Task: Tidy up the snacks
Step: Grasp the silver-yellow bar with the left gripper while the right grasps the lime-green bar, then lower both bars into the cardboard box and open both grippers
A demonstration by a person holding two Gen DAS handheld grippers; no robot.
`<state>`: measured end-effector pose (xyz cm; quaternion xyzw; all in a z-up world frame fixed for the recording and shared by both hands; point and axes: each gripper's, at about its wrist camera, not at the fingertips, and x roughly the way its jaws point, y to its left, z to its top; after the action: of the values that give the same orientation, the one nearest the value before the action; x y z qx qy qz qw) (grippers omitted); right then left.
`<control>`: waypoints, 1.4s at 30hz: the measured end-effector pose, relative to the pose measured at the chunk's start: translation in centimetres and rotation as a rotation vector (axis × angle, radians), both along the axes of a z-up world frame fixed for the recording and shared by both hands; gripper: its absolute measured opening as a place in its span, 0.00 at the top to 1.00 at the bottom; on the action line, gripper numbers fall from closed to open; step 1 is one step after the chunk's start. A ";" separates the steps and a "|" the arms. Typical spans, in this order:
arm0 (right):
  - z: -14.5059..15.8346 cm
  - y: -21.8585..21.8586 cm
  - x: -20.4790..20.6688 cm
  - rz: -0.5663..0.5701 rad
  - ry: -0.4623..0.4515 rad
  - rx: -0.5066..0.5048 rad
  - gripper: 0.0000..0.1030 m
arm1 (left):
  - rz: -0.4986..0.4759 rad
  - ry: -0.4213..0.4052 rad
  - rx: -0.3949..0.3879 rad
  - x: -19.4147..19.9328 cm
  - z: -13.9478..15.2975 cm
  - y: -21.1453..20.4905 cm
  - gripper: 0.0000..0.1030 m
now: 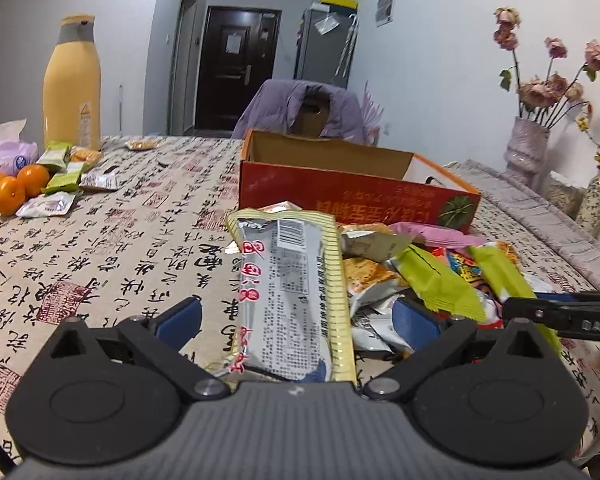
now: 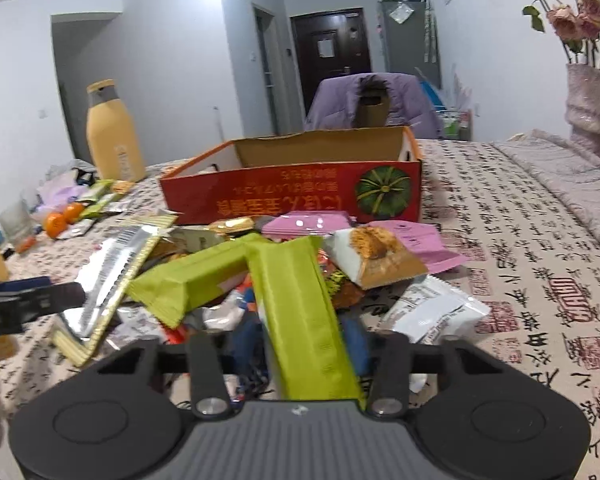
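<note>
Two green packets (image 2: 188, 280), three oranges (image 1: 10, 192), one box (image 2: 292, 196).

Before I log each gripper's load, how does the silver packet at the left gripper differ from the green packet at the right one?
The silver packet is gold-edged, with a barcode and printed text; the green packet is plain lime. The silver packet lies between wide-open left gripper fingers; the green packet runs between narrower right gripper fingers, grip unclear. Both are long, flat and point toward the red box.

Your snack pile (image 2: 300, 264) lies heaped just before the open red carton (image 2: 296, 192): a silver, gold-edged packet (image 1: 292, 300) lengthwise at left, two lime-green bars (image 2: 308, 316) crossing, pink wrappers (image 2: 308, 224) behind, possibly touching the carton.
</note>
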<state>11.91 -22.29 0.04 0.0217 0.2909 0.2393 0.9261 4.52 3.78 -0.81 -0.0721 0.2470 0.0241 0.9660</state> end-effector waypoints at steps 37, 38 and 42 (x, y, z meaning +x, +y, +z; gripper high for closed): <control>5.3 0.0 -1.9 -0.056 -0.169 0.080 0.67 | -0.027 -0.035 0.035 1.1 5.3 -0.9 0.49; 5.9 0.2 -1.3 -0.059 -0.177 0.082 0.67 | -0.030 -0.047 0.041 1.6 5.9 -1.0 0.49; 8.1 0.9 1.0 -0.066 -0.223 0.085 0.67 | -0.027 -0.071 0.049 4.1 8.1 -1.1 0.49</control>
<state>12.88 -21.36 8.19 0.0437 0.1747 0.2217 0.9583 8.65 2.70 7.29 -0.0458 0.2130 0.0146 0.9759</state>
